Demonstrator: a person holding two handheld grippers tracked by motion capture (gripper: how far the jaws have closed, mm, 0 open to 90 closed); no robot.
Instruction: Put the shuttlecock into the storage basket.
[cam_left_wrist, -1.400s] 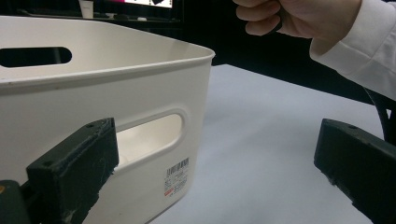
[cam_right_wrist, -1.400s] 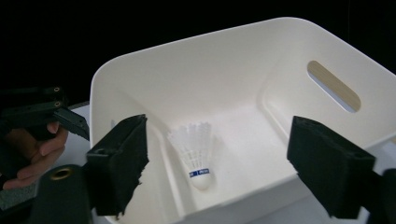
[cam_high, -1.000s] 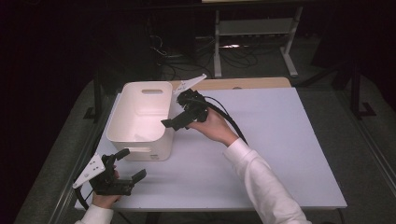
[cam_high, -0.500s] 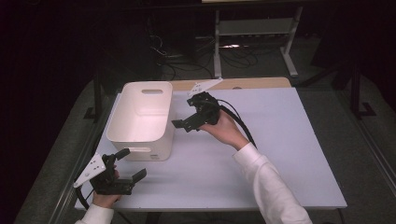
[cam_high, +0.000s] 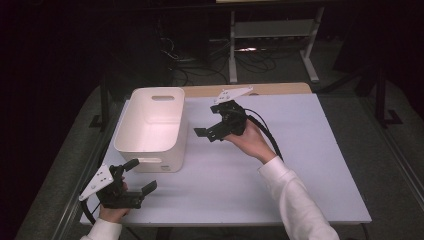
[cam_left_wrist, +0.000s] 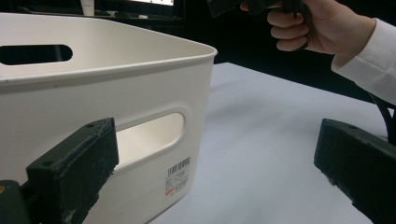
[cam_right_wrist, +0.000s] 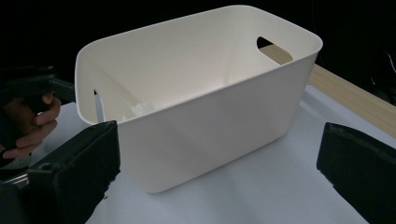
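A white bin (cam_high: 152, 125) is seen on the worktop (cam_high: 300, 150); both grippers' jaws are spread wide, nothing held.

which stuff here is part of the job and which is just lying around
In the job, as far as it can be judged:
- white plastic bin
- left gripper, open
- right gripper, open, pointed at the bin

Lying about:
- metal rack behind the table
- cables on the floor
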